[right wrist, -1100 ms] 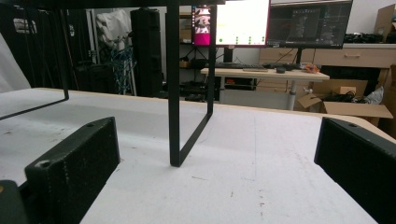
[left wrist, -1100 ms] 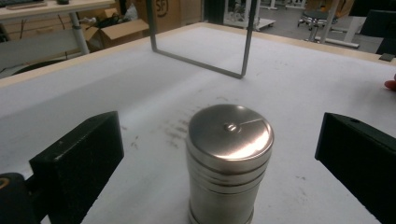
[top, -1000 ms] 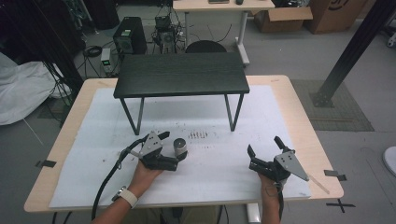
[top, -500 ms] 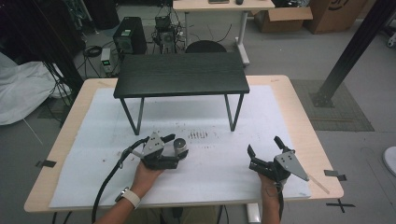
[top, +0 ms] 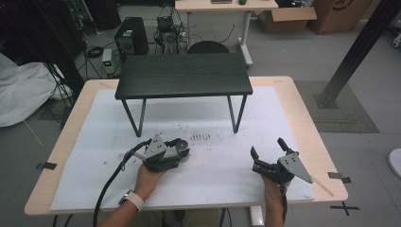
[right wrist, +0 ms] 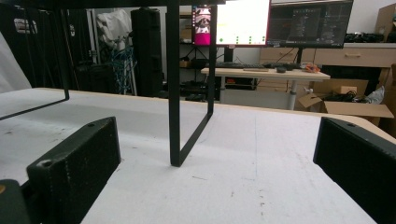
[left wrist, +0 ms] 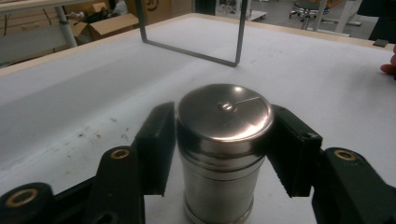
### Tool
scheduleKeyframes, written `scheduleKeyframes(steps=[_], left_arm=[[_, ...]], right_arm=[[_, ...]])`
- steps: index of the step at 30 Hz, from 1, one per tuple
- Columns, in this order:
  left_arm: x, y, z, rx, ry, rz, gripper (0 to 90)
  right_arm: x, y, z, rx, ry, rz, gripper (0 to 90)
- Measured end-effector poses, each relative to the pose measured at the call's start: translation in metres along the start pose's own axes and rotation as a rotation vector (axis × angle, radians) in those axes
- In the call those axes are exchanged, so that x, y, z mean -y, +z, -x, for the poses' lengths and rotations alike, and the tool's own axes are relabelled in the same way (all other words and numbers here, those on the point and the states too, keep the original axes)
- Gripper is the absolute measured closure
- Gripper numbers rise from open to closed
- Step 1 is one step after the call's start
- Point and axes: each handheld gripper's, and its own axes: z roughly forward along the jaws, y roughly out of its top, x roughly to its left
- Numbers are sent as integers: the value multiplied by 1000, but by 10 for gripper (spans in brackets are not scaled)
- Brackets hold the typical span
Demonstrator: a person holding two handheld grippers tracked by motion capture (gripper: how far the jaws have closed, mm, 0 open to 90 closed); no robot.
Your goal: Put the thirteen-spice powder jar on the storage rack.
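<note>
Left hand-held gripper (top: 181, 152), near the table's front edge left of centre, has its jaws around a steel canister (left wrist: 223, 149), pads touching or just about touching both sides; looks like the grasp is being made, canister standing upright on the white table cover (top: 213, 170). Canister: round, brushed metal, slightly domed shiny lid with a small dimple in the middle, stepped base ring. Pads are black, blocky, matte rubber-like. Right hand-held gripper (top: 267, 152), near the front right corner, sits with jaws spread wide and nothing between them, idle. Next move likely needs a firm squeeze, then a straight lift so the smooth metal doesn't slip. Farther back, a small black stand (top: 183, 80) with thin metal legs and a dark wood-grain top, mid-table.
</note>
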Motion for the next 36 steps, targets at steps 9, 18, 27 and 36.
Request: scheduleKeyframes(steps=[9,18,27,36], left_arm=[[-1,-1,-1,4,-5,-2,492],[-15,-13,-3,-3,-25,73,493],[-32,-32,-10,-7,-67,157,494],[-56,-46,-11,-5,-47,198,494]], right_arm=[[0,0,0,-1,0,0,6],[0,0,0,-2,-1,0,6],[0,0,0,-4,-2,0,6],[0,0,0,-5,-3,0,6]])
